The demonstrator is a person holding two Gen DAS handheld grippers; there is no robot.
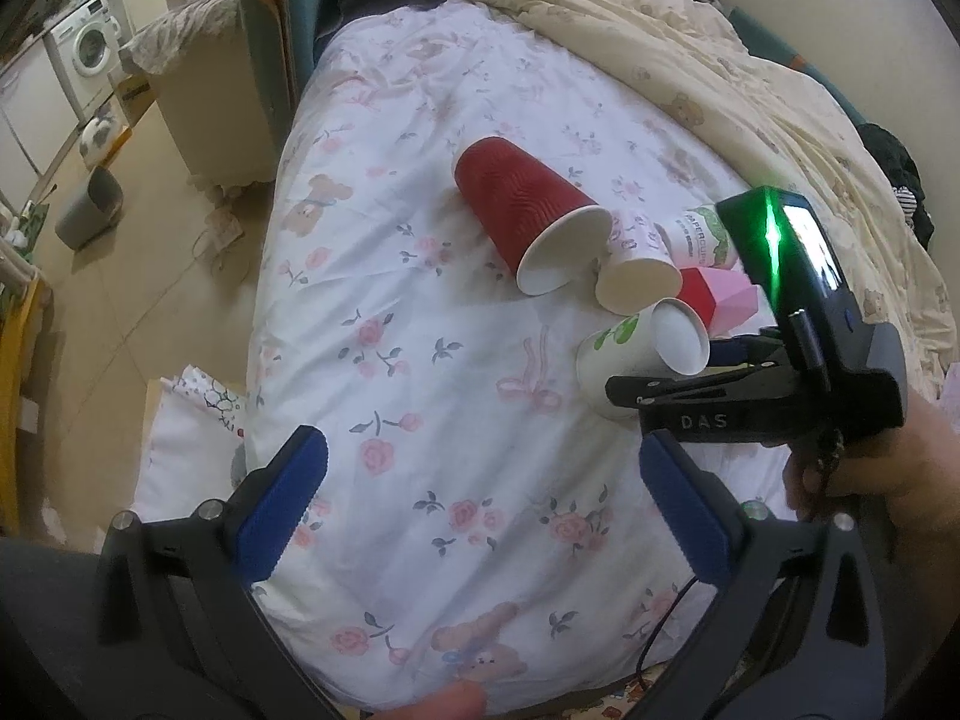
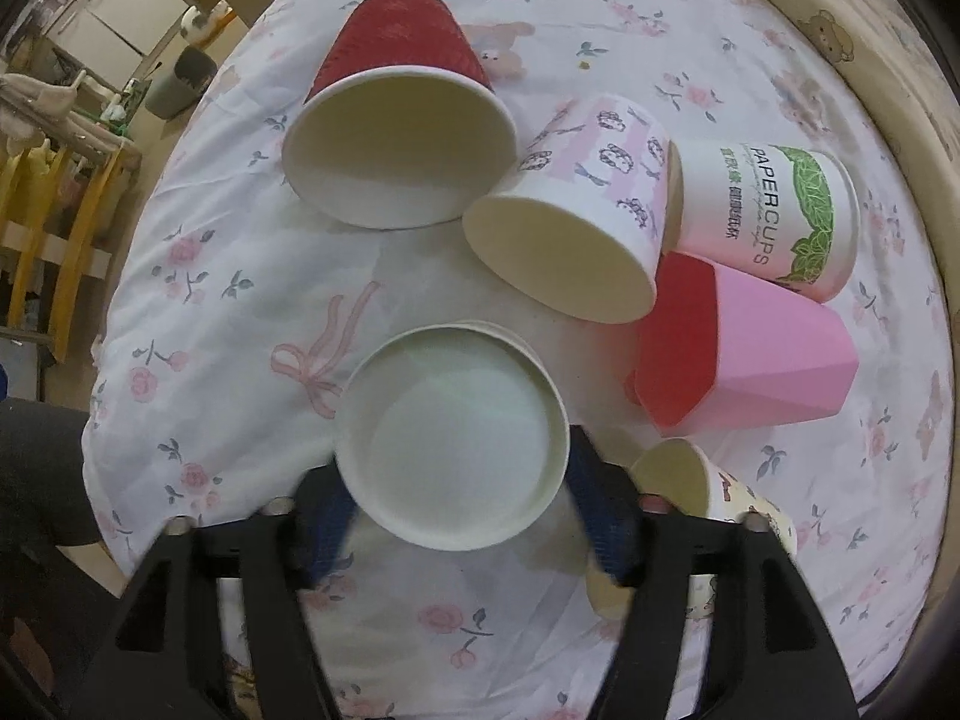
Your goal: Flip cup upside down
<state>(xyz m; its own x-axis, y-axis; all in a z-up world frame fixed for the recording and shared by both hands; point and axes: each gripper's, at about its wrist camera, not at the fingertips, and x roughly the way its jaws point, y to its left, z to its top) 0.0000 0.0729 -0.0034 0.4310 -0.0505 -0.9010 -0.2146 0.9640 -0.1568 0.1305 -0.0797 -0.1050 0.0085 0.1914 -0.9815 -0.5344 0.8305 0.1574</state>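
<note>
My right gripper (image 2: 459, 510) is shut on a white paper cup with green print (image 1: 636, 354), held bottom-up so its flat base (image 2: 450, 438) faces the right wrist camera. In the left wrist view the right gripper (image 1: 678, 381) holds it just above the floral bedsheet (image 1: 420, 330). My left gripper (image 1: 480, 480) is open and empty, over the near part of the bed, well short of the cups.
Several cups lie on their sides on the sheet: a red ribbed cup (image 2: 396, 120), a pink-patterned cup (image 2: 576, 216), a "PAPERCUPS" cup (image 2: 774, 216), a pink faceted cup (image 2: 750, 354) and a cartoon cup (image 2: 720, 492). A beige duvet (image 1: 720, 72) lies at the back. The bed's left edge drops to the floor (image 1: 150, 300).
</note>
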